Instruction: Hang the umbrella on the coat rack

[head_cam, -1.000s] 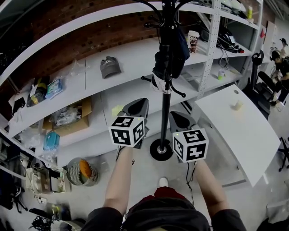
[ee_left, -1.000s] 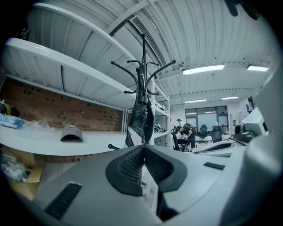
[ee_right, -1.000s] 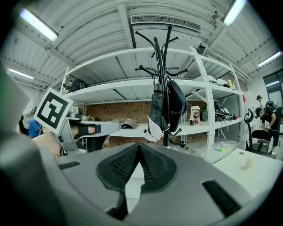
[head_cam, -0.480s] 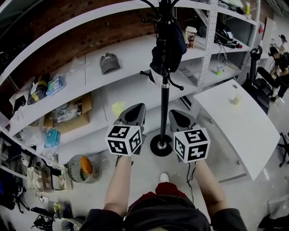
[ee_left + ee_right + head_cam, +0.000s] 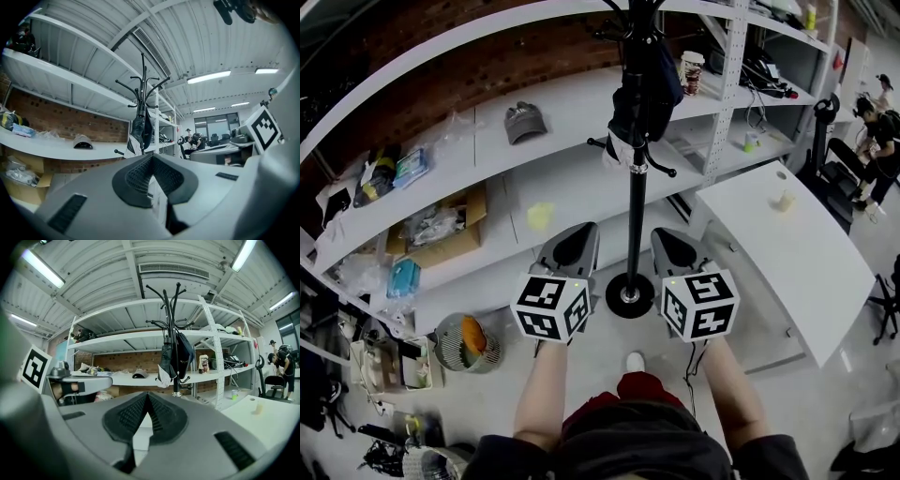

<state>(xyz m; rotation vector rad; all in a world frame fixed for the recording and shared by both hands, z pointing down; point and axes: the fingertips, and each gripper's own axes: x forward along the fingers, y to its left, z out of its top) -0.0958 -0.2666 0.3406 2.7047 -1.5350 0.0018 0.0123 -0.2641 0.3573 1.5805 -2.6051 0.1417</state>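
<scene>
The black coat rack (image 5: 635, 192) stands on its round base (image 5: 630, 294) in front of the shelves. A dark folded umbrella (image 5: 643, 89) with a white patch hangs from its hooks. In the head view my left gripper (image 5: 578, 234) is left of the pole and my right gripper (image 5: 667, 236) right of it, both shut and empty, short of the rack. The left gripper view shows the rack (image 5: 143, 91) and the umbrella (image 5: 140, 133) beyond the left gripper (image 5: 151, 157). From the right gripper (image 5: 147, 394) I see the rack (image 5: 171, 310) and the hanging umbrella (image 5: 172, 357) straight ahead.
White shelving (image 5: 450, 183) behind the rack holds a grey cap (image 5: 523, 120), a cardboard box (image 5: 441, 234) and a paper cup (image 5: 690, 70). A white table (image 5: 787, 253) stands at the right. A round fan (image 5: 467, 342) lies on the floor at the left. A person (image 5: 874, 122) sits at the far right.
Both grippers have drawn back from the coat rack towards my body, the left one further. The umbrella stays hanging on the rack. Both grippers stay shut.
</scene>
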